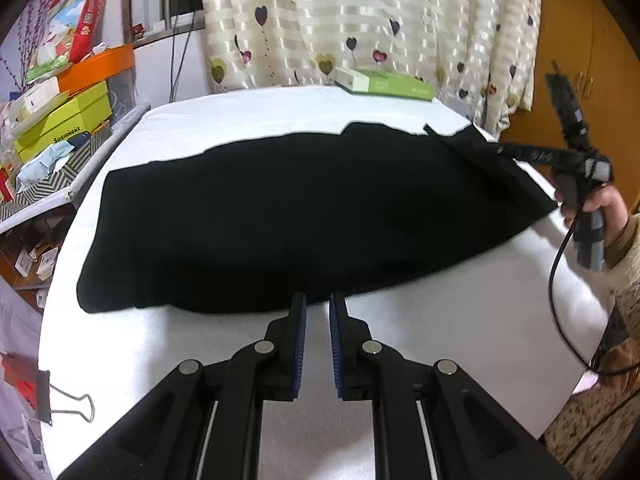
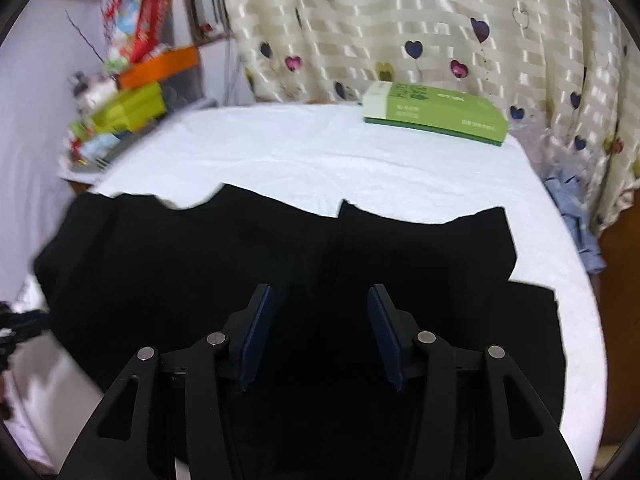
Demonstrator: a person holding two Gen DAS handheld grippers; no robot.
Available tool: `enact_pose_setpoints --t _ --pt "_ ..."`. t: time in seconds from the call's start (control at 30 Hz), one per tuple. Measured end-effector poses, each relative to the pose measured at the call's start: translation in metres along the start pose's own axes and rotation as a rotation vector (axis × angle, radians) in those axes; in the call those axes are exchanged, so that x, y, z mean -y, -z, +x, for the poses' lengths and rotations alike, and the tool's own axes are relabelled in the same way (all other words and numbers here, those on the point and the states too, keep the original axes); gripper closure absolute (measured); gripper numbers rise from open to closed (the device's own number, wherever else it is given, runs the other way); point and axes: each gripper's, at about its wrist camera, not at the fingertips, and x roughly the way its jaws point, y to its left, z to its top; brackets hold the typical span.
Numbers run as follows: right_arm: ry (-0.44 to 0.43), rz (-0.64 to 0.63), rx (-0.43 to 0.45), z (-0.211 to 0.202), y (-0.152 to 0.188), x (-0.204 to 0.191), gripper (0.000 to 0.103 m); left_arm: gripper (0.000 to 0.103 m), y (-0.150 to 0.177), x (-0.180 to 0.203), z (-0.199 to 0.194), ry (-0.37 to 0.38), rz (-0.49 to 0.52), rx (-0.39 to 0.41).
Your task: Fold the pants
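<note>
1. Black pants (image 1: 280, 216) lie flat across a white-covered desk (image 1: 460, 320), in front of a green box (image 1: 384, 84).
2. The left gripper (image 1: 318, 304) hovers at the pants' near edge, jaws narrowly parted, holding nothing.
3. The right gripper (image 2: 320, 312) is above the pants, jaws spread wide, empty.
4. The fabric looks soft and limp; pinch the corners or hem.

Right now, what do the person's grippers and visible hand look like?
Both the left gripper and the right gripper are black linkages with silver pivot pins and dark blue ribbed pads. From the left wrist view, the right gripper has a grey handle with a black cable. The hand is bare, in a beige knit sleeve.
</note>
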Motion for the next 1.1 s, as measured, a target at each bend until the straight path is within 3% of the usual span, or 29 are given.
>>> enact_pose_setpoints --t 0.17,0.3,0.37,0.47,0.63,0.83,1.1 --pt "0.093 0.013 -0.096 0.022 0.000 0.003 0.053 0.088 -0.011 -0.006 0.004 0.044 -0.044 0.017" --pt "0.107 0.046 -0.077 0.013 0.000 0.012 0.093 0.079 -0.020 -0.010 0.014 0.055 -0.071 0.025" --pt "0.090 0.099 -0.066 0.004 0.003 0.021 0.097 0.078 -0.026 -0.012 0.018 0.062 -0.092 0.043" --pt "0.092 0.181 -0.007 -0.022 0.016 0.036 0.099 0.078 -0.030 -0.018 0.027 0.067 -0.132 0.039" --pt "0.086 0.385 0.051 -0.059 0.049 0.070 0.099 0.078 -0.023 -0.019 0.033 0.070 -0.117 0.012" --pt "0.044 0.535 0.067 -0.068 0.070 0.090 0.099 0.078 -0.019 -0.021 0.033 0.079 -0.126 -0.003" --pt "0.004 0.623 0.135 -0.090 0.091 0.093 0.099 0.078 -0.013 -0.019 0.027 0.071 -0.117 -0.006"
